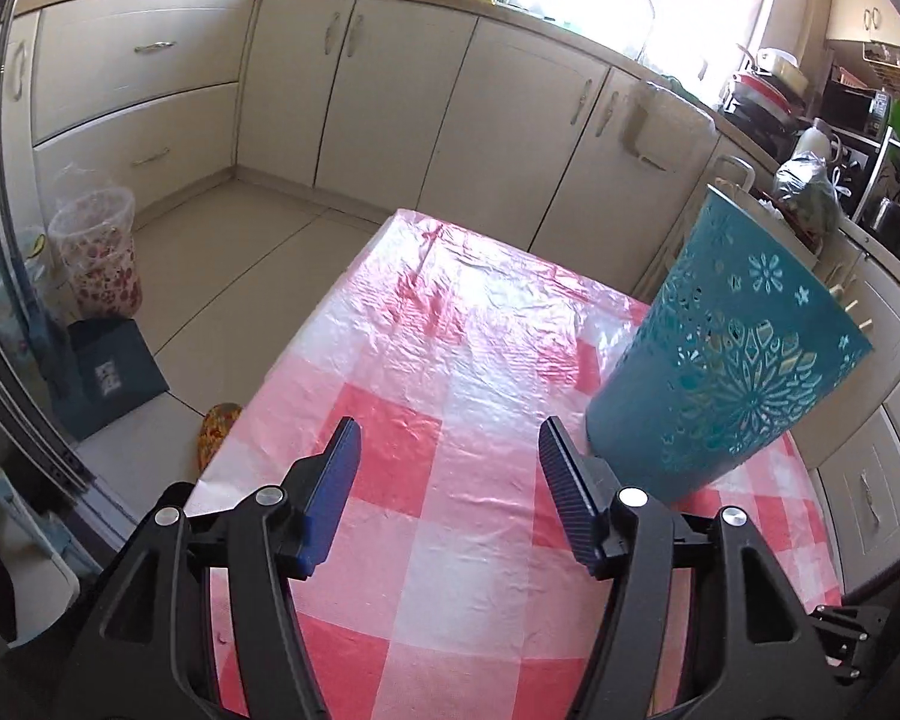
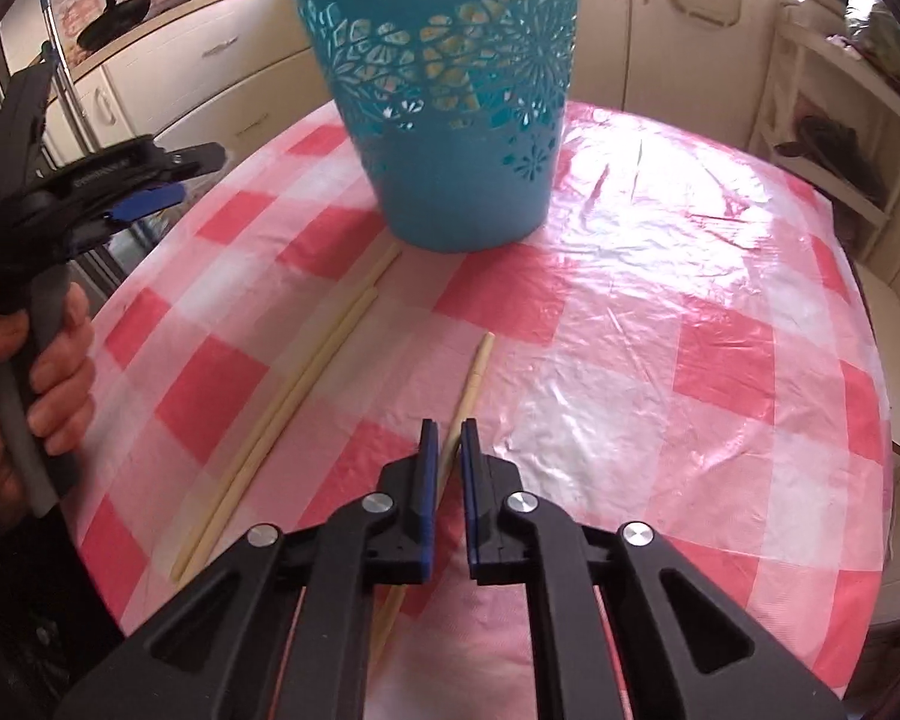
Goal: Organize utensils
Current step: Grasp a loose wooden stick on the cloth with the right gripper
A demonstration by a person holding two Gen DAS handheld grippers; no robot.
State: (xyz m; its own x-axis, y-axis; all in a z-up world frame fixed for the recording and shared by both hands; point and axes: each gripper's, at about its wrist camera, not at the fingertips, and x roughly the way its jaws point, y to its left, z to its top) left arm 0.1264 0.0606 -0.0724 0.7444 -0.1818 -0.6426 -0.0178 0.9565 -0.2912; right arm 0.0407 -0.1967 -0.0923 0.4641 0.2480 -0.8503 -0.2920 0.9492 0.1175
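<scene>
A teal cut-out basket (image 2: 450, 96) stands on the red-and-white checked table (image 2: 660, 330); it also shows in the left wrist view (image 1: 726, 354), at the right. Two pale chopsticks (image 2: 294, 384) lie side by side left of centre. A third chopstick (image 2: 471, 381) lies between the fingers of my right gripper (image 2: 448, 429), whose jaws are nearly closed around it with thin gaps still showing. My left gripper (image 1: 450, 444) is open and empty above the table; it shows held in a hand at the left of the right wrist view (image 2: 150, 198).
Cream kitchen cabinets (image 1: 390, 90) run along the far side. A clear floral bin (image 1: 99, 252) and a dark blue box (image 1: 111, 372) stand on the floor at left. A shelf unit (image 2: 828, 138) is beyond the table's right edge.
</scene>
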